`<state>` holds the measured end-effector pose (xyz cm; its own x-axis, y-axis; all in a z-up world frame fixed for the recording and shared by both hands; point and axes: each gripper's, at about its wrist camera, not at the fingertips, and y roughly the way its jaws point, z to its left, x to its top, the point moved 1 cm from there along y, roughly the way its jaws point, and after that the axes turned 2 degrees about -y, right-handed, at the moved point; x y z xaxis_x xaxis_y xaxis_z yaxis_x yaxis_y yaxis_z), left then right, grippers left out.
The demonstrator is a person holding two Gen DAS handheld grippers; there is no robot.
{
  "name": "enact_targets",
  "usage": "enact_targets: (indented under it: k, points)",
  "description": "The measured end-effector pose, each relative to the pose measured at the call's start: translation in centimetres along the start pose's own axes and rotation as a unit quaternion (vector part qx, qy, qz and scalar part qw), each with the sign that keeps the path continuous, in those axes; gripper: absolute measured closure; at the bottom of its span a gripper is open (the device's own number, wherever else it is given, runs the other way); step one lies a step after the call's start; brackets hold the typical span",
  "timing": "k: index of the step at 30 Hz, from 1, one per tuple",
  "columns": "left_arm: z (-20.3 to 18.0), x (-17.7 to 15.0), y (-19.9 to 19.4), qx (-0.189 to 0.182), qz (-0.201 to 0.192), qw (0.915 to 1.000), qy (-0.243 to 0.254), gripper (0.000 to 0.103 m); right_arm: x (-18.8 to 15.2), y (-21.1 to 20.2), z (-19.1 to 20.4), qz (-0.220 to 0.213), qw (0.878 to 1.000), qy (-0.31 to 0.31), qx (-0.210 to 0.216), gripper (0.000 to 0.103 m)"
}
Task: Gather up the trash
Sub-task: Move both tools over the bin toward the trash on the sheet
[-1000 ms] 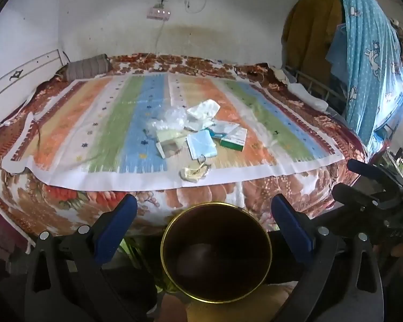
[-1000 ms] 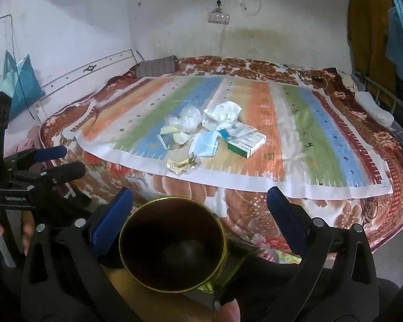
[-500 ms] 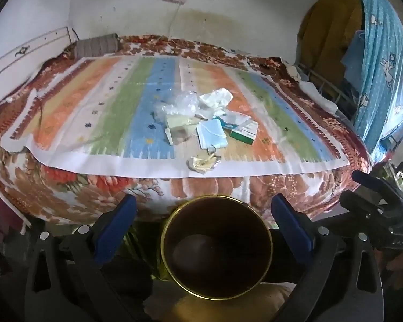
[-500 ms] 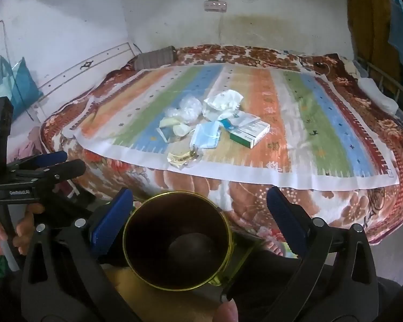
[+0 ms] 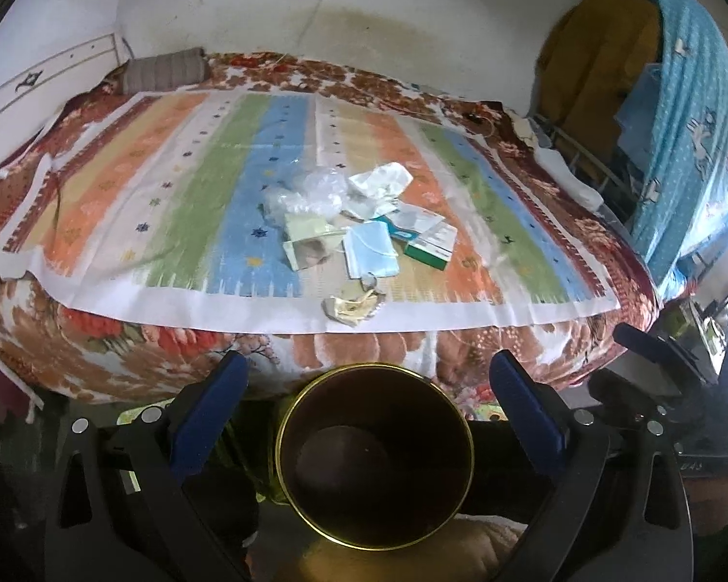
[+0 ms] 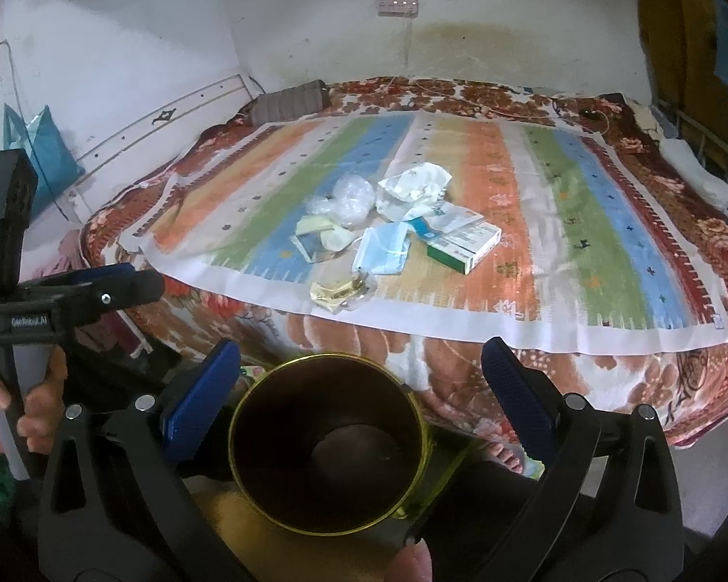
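Note:
A pile of trash lies on the striped bedspread (image 5: 179, 223): a blue face mask (image 5: 370, 256), a green-and-white carton (image 5: 433, 246), clear plastic (image 5: 310, 194), white wrappers (image 5: 381, 182) and a crumpled yellow wrapper (image 5: 352, 306) nearest the bed's edge. The same pile shows in the right wrist view: mask (image 6: 382, 254), carton (image 6: 466, 242), yellow wrapper (image 6: 339, 291). A dark bin with a gold rim (image 5: 374, 456) (image 6: 327, 444) stands below the bed's edge. My left gripper (image 5: 369, 388) and right gripper (image 6: 361, 373) are both open and empty, held above the bin, short of the bed.
A grey pillow (image 5: 162, 70) lies at the bed's far corner by the white wall. Blue patterned cloth (image 5: 694, 111) hangs at the right. A blue bag (image 6: 43, 150) hangs at the left wall. A power strip (image 6: 397, 6) is on the wall.
Both grippers have moved closer to the bed and pile, so the trash looks larger. The bin stays under them. Both stay open.

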<state>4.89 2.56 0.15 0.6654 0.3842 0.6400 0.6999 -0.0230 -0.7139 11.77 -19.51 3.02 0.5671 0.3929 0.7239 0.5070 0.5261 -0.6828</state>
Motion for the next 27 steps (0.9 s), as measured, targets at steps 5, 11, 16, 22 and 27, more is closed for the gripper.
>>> enact_targets:
  k: [5, 11, 16, 22, 27]
  points:
    - [0.4, 1.0, 1.0, 0.007, 0.007, 1.0000, 0.000, 0.006, 0.8, 0.9, -1.0, 0.006, 1.000, 0.017, 0.000, 0.009]
    - [0.6, 2.5, 1.9, 0.005, 0.017, 0.9997, -0.013, 0.006, 2.2, 1.8, -1.9, 0.013, 0.999, 0.034, 0.013, 0.009]
    - [0.5, 3.8, 2.4, 0.003, 0.015, 0.9998, -0.013, 0.006, 3.4, 2.1, -2.2, 0.006, 1.000, 0.013, -0.001, 0.009]
    - [1.3, 5.6, 4.3, 0.008, 0.027, 0.9993, -0.025, 0.006, 4.8, 3.6, -3.3, 0.017, 1.000, 0.021, -0.003, 0.009]
    - [2.4, 6.9, 5.8, 0.000, 0.043, 0.9980, -0.046, 0.006, 6.1, 5.3, -4.2, 0.030, 0.999, 0.030, -0.003, 0.009]
